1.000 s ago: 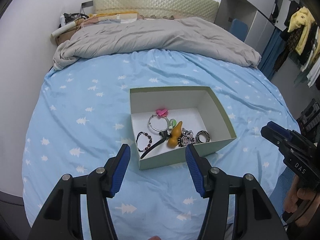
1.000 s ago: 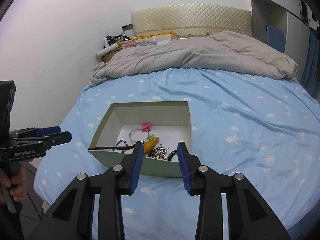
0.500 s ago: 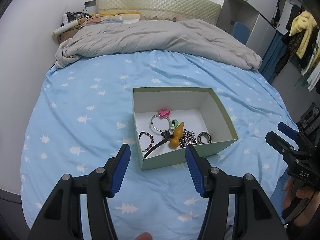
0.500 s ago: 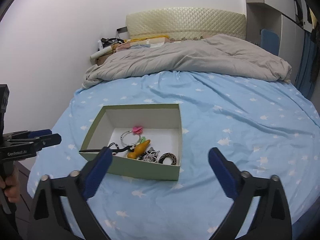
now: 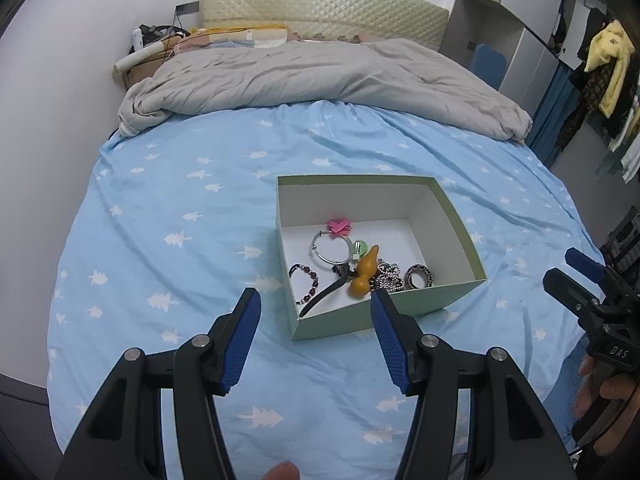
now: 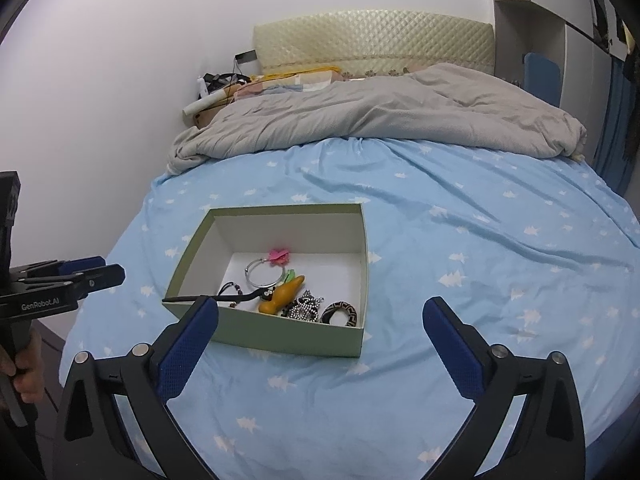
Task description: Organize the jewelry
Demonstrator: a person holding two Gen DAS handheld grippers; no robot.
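A pale green open box sits on the blue star-print bedsheet. Inside lie a pink bow, a silver bangle, an orange gourd pendant, a dark bead bracelet, a beaded chain, a patterned ring and a black strap. My left gripper hovers short of the box's near-left corner, open about halfway and holding nothing. In the right wrist view the box lies ahead, and my right gripper stands wide open and empty before its near wall.
A rumpled grey duvet covers the far half of the bed, below a quilted headboard. Clothes hang at the far right. A white wall runs along the bed's left side. Each gripper's handle is held by a hand.
The right gripper's jaws have spread from narrow to wide open. The left gripper's jaws kept the same gap. The jewelry in the box has not moved.
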